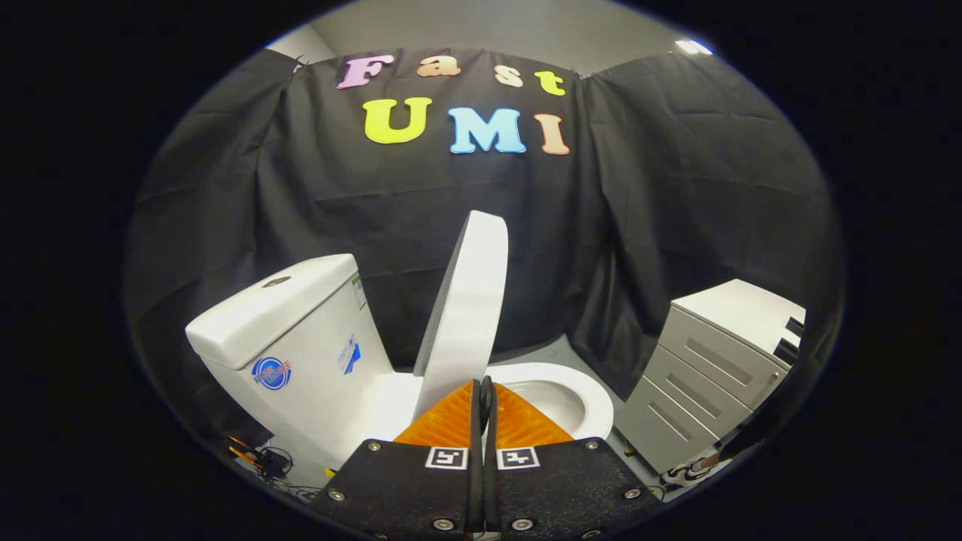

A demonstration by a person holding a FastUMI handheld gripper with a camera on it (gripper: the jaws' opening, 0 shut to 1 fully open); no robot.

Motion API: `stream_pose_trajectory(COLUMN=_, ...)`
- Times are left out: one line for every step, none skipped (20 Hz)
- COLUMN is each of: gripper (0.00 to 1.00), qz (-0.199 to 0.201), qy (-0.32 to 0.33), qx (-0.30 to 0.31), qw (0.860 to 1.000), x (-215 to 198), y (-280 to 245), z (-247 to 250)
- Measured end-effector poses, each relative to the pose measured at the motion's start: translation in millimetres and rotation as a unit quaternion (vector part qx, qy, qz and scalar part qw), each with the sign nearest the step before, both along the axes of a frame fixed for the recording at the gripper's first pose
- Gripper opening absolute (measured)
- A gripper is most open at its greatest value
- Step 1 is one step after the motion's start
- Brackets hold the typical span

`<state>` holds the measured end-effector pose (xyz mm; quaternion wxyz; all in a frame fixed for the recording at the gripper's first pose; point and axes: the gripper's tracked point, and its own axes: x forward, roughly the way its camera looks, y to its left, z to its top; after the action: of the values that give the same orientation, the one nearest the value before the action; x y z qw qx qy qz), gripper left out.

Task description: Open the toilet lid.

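Note:
The white toilet lid stands raised, nearly upright and seen almost edge-on, tilted a little back toward the tank. The open seat and bowl lie to the right of the lid. My gripper is shut, its two fingers pressed together with nothing between them. Its tips sit right at the lid's lower part, on the bowl side; I cannot tell whether they touch it. The lid's bottom and hinge are hidden behind the fingers.
A grey drawer cabinet stands to the right of the toilet, against the black cloth wall. Cables lie on the floor beside the tank. A person's shoe shows near the cabinet's foot.

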<state>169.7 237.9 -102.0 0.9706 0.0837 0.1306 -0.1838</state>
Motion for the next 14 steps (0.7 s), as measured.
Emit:
stream_pose_trajectory(gripper=0.0, qz=0.006, qy=0.002, qx=-0.009, qw=1.0, x=1.1, y=3.8, z=2.7)
stream_pose_trajectory(gripper=0.0, qz=0.011, qy=0.003, qx=-0.016, qw=1.0, x=1.4, y=6.9, z=4.8)
stream_pose_trajectory(gripper=0.0, qz=0.015, qy=0.002, qx=-0.018, qw=1.0, x=2.3, y=11.0, z=8.0)
stream_pose_trajectory(gripper=0.0, qz=0.018, qy=-0.002, qx=-0.016, qw=1.0, x=3.5, y=16.0, z=10.1)
stream_pose_trajectory(gripper=0.0, qz=0.022, qy=-0.007, qx=-0.014, qw=1.0, x=5.2, y=20.8, z=12.9)
stream_pose_trajectory(gripper=0.0, qz=0.026, qy=-0.011, qx=-0.011, qw=1.0, x=6.2, y=25.1, z=14.7)
stream_pose_trajectory(gripper=0.0, qz=0.029, qy=-0.014, qx=-0.01, qw=0.999, x=7.3, y=29.9, z=16.8)
stream_pose_trajectory(gripper=0.0, qz=0.033, qy=-0.017, qx=-0.011, qw=0.999, x=9.3, y=33.7, z=17.5)
stream_pose_trajectory(gripper=0.0, qz=0.036, qy=-0.019, qx=-0.012, qw=0.999, x=10.6, y=37.5, z=19.7)
stream_pose_trajectory(gripper=0.0, qz=0.04, qy=-0.022, qx=-0.014, qw=0.999, x=11.8, y=42.0, z=21.4)
stream_pose_trajectory(gripper=0.0, qz=0.045, qy=-0.023, qx=-0.019, qw=0.999, x=13.4, y=47.4, z=23.8)
stream_pose_trajectory(gripper=0.0, qz=0.052, qy=-0.024, qx=-0.026, qw=0.998, x=15.9, y=52.8, z=25.5)
stream_pose_trajectory(gripper=0.0, qz=0.059, qy=-0.023, qx=-0.034, qw=0.997, x=17.3, y=58.1, z=27.0)
stream_pose_trajectory(gripper=0.0, qz=0.065, qy=-0.023, qx=-0.036, qw=0.997, x=18.2, y=63.4, z=27.5)
